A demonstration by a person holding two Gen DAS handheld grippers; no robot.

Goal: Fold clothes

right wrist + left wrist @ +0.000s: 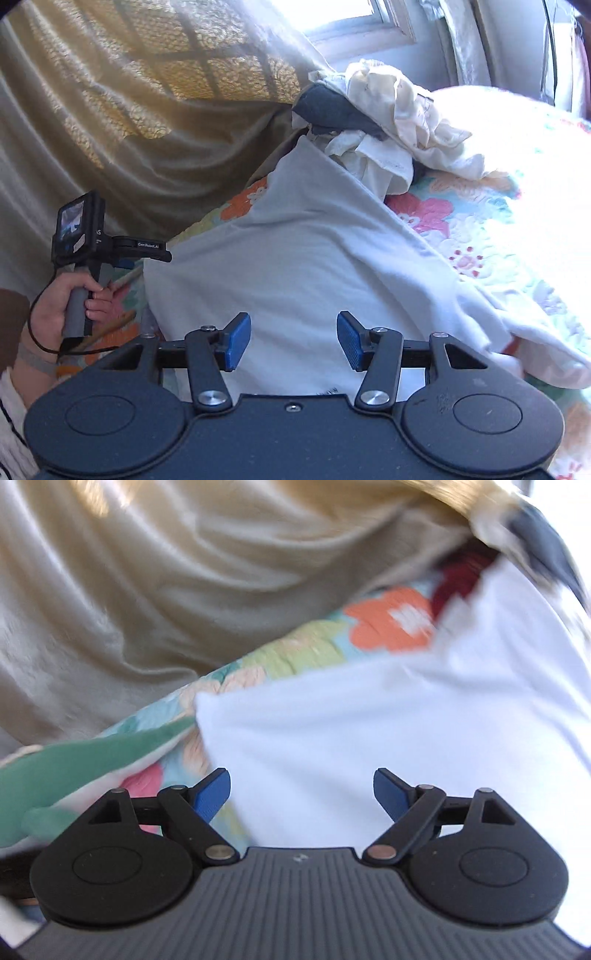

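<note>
White garment [314,258] lies on bed [517,229] just ahead of both hand-held grippers, L [301,794] & R [293,341], both spread, empty; long axis runs away toward clothes pile [388,122].

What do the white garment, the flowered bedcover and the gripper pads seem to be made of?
White garment: soft matte knit, probably cotton jersey; it drapes in smooth folds.
Flowered bedcover: quilted printed cloth; puffy stitched outlines.
Right gripper pads: blue, finely ribbed, likely rubber or plastic.

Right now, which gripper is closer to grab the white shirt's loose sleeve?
Probably right. The right hand-held gripper is open over the white shirt, beside its sleeve. The left hand-held gripper hovers at the far edge.
</note>
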